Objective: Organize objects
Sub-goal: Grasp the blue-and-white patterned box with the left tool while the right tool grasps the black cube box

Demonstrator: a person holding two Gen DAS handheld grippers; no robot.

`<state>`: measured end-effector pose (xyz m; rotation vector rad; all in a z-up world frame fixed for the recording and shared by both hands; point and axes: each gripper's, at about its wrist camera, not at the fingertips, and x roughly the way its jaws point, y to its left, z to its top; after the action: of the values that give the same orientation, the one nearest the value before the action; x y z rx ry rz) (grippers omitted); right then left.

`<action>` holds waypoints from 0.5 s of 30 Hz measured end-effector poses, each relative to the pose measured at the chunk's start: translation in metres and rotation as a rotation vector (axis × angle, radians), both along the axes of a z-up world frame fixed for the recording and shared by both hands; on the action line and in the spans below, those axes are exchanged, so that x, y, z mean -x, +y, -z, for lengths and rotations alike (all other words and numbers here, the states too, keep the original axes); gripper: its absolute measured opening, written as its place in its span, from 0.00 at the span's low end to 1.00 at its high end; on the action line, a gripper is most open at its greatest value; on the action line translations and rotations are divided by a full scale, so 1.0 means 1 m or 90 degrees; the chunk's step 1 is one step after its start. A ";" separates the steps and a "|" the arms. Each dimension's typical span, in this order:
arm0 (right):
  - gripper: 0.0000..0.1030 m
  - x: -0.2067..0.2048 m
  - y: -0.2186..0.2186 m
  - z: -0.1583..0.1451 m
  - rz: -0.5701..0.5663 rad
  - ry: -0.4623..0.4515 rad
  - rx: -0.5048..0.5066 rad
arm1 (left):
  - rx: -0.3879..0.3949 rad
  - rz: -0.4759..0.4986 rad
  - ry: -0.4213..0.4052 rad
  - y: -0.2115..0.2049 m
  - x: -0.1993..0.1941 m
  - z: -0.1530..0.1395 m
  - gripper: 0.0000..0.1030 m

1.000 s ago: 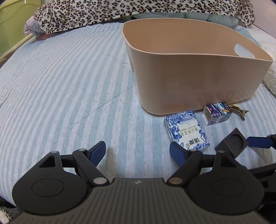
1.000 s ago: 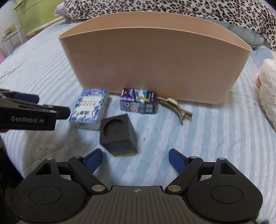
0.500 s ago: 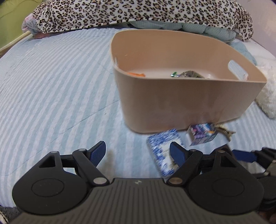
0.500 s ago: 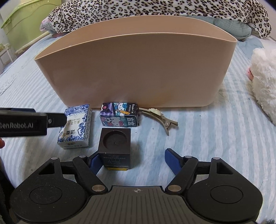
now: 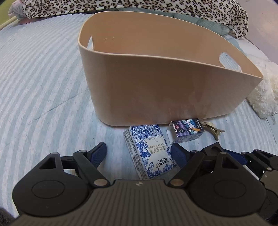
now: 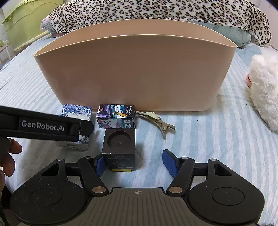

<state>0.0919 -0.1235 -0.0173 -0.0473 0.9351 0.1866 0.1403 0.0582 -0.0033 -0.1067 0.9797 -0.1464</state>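
A beige tub [image 5: 156,90] stands on the striped bed; it also shows in the right wrist view [image 6: 135,74]. In front of it lie a blue-and-white box [image 5: 149,153], a cartoon box [image 5: 188,129], a black cube [image 6: 119,144] and a hair clip [image 6: 156,120]. My left gripper [image 5: 139,153] is open, its right finger beside the blue-and-white box [image 6: 76,111]. My right gripper [image 6: 135,161] is open around the black cube, the left fingertip [image 6: 99,164] touching it. The cartoon box [image 6: 116,116] lies just beyond the cube.
A leopard-print blanket [image 6: 156,12] lies behind the tub. A white plush toy [image 6: 264,90] sits to the right. A green bin [image 6: 22,22] stands at the far left. The left gripper's body [image 6: 43,125] crosses the left of the right wrist view.
The right gripper has moved forward so the black cube now sits between its fingers. The left gripper dropped lower and closer to the blue-and-white box; the tub's inside is no longer seen.
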 end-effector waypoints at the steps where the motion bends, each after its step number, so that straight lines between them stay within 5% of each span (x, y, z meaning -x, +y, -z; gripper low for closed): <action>1: 0.65 0.002 0.000 0.000 0.000 -0.001 -0.001 | -0.001 0.001 0.000 0.001 0.000 0.001 0.80; 6: 0.50 0.006 -0.004 0.001 0.001 -0.007 -0.004 | -0.055 0.023 -0.001 -0.009 0.005 0.010 0.72; 10: 0.28 0.007 -0.001 0.002 0.000 -0.011 -0.019 | -0.056 0.027 -0.007 -0.005 0.008 0.008 0.46; 15: 0.28 0.017 -0.013 -0.003 -0.009 -0.011 -0.025 | -0.059 0.026 0.008 0.000 0.013 0.007 0.46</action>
<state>0.0745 -0.1365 -0.0139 -0.0193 0.9138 0.2169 0.1269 0.0581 -0.0102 -0.0025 1.0006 -0.1369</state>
